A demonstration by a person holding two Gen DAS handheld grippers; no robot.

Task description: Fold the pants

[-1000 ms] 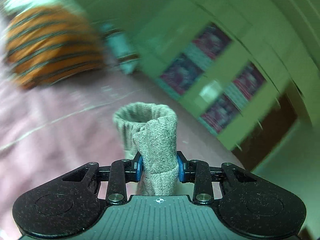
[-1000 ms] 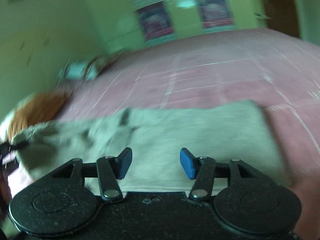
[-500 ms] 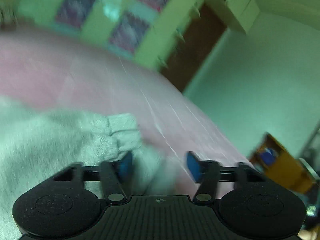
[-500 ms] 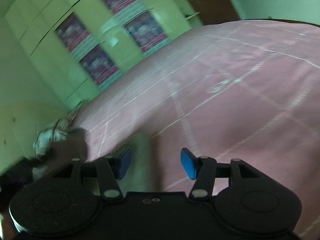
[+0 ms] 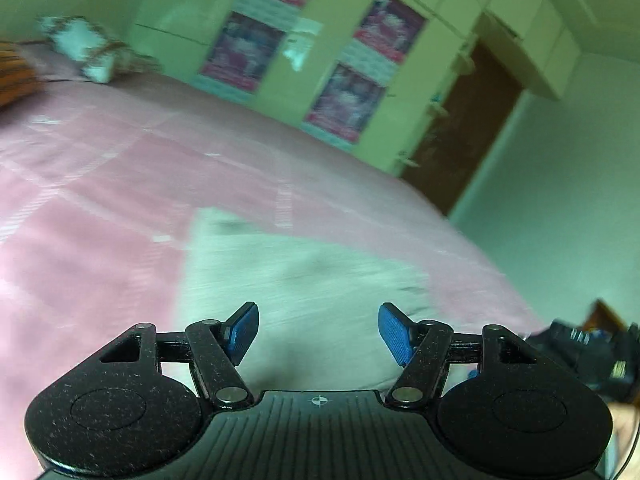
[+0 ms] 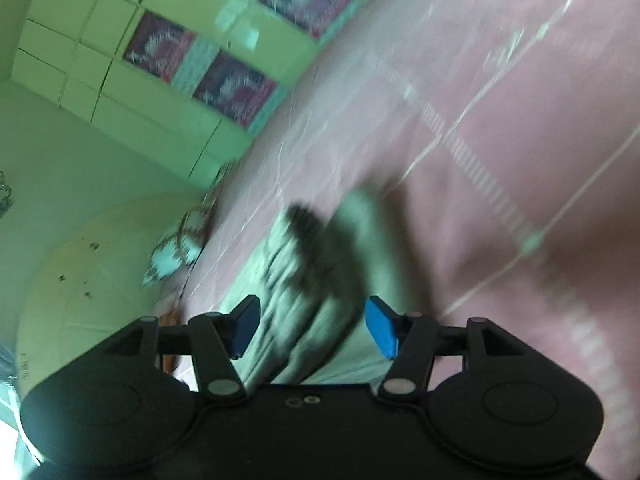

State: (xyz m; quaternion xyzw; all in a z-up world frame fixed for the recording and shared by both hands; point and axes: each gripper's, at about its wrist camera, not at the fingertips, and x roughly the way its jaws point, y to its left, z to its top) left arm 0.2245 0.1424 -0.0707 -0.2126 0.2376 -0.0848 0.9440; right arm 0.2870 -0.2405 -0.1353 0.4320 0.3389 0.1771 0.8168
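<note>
The grey pants [image 5: 304,280] lie folded and flat on the pink bedsheet [image 5: 100,184], blurred by motion. My left gripper [image 5: 318,330] hovers just over their near part, open, with nothing pinched between its blue pads [image 5: 242,330]. In the right wrist view, which is rolled sideways, the pants [image 6: 276,276] show wrinkles and a dark smear across them. My right gripper [image 6: 308,328] stands open above that cloth, and its pads are clear of it. A black device [image 5: 580,352] at the right edge of the left wrist view is likely the other gripper.
A green wardrobe [image 5: 304,20] with posters and a brown door [image 5: 468,128] stand behind the bed. An orange striped pillow [image 5: 12,76] and a white-and-brown bundle [image 5: 84,48] sit at the bed's far left. The bed's edge drops off at the right [image 5: 500,280].
My left gripper let go of the rolled grey pant end and swung across; the pants now lie flat beneath it. The right view rolled sideways and came back over the pants, jaws still open.
</note>
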